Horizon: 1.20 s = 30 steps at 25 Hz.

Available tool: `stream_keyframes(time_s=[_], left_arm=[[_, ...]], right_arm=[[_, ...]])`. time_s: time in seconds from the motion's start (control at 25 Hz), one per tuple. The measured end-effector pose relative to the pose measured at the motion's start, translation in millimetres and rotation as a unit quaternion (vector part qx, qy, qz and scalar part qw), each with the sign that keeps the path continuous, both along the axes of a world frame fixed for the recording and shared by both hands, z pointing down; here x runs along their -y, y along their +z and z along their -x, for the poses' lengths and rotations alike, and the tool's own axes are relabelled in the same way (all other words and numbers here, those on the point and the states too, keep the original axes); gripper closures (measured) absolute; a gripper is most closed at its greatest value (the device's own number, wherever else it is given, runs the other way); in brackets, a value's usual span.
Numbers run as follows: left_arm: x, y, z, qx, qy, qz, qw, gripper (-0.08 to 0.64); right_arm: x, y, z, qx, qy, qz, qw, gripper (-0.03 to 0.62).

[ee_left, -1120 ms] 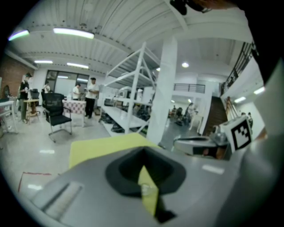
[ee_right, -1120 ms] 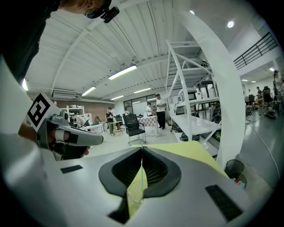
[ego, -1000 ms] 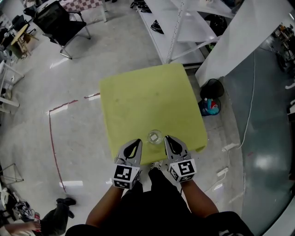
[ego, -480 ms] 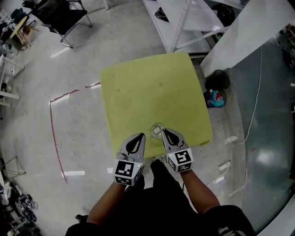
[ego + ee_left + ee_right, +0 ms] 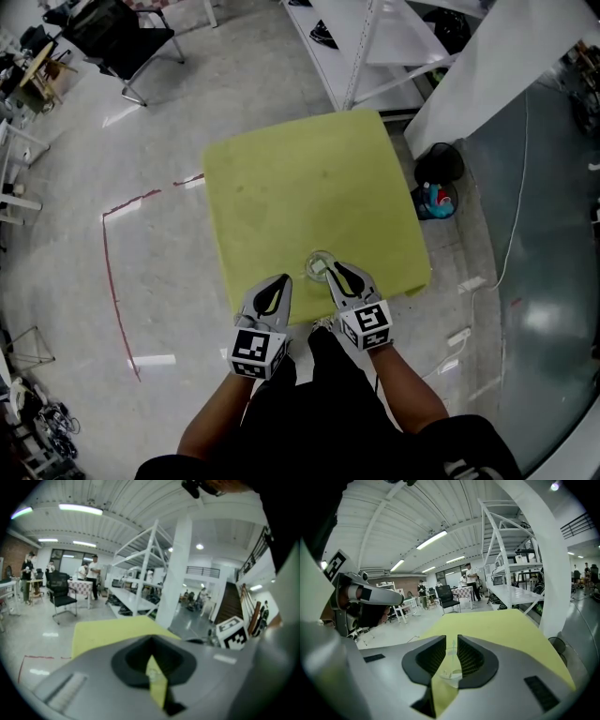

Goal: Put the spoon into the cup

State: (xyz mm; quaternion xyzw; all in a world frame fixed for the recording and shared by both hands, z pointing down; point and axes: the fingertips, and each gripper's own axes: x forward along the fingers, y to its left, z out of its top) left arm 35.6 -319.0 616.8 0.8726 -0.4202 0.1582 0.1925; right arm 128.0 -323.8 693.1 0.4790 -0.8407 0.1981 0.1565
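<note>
The bench (image 5: pixel 300 187) is a square yellow-green top standing on the grey floor (image 5: pixel 141 141), with a clear cup (image 5: pixel 320 265) on it (near the front edge).

The middle and far parts of the yellow counter (image 5: pixel 300 178) are left bare and open to passage. Near the front edge the way is blocked by a clear cup (image 5: pixel 319 263), at which the right gripper (image 5: pixel 328 269) is set, the slot between its fingers taken up by a thin spoon (image 5: pixel 452 648) handle. The left gripper (image 5: pixel 280 281), fingers closed together, is held just beside the cup. Past the far right corner, room is closed off by a white shelving rack (image 5: pixel 370 56) and a pillar (image 5: pixel 497 66).
</note>
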Motion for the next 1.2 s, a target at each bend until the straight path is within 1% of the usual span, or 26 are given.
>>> stream_keyframes(time_s=[0.16,0.32,0.56,0.72,0.92,1.04,1.12,1.2], left_arm=[[-4.2,-6.1,-1.0,-0.002,0.008,-0.009,0.9999,0.555],[-7.8,-17.6,-1.5,-0.008,0.011,-0.022,0.9997,0.555],[-11.8,-38.6,0.5,-0.021,0.010,-0.042,0.9989,0.555],[-13.2,-60.5,3.4,-0.031,0.011,-0.067,0.9972,0.555],[-14.1,-88.0,9.8,-0.050,0.001,-0.080,0.9955,0.555],[-5.2,-109.0,8.2,-0.059,0.000,-0.113,0.9918,0.555],[-2.9,-122.9,11.2,-0.060,0.002,-0.131,0.9896,0.555],[-2.3,-133.6,16.6,-0.060,0.000,-0.139,0.9885,0.555]], right_arm=[[-3.5,-17.8,-3.0,-0.003,0.007,-0.016,1.000,0.551],[-4.6,-38.5,-7.9,-0.018,0.029,-0.031,0.999,0.554],[-8.3,-90.6,-5.6,-0.018,0.044,-0.091,0.995,0.574],[-12.1,-130.7,0.2,-0.017,0.049,-0.134,0.990,0.584],[-19.4,-182.4,11.2,-0.006,0.051,-0.183,0.982,0.584],[-15.1,-211.3,18.5,0.010,0.053,-0.218,0.975,0.584],[-15.2,-221.8,23.1,0.000,0.045,-0.237,0.970,0.584],[-15.4,-229.9,26.3,-0.010,0.042,-0.247,0.968,0.586]])
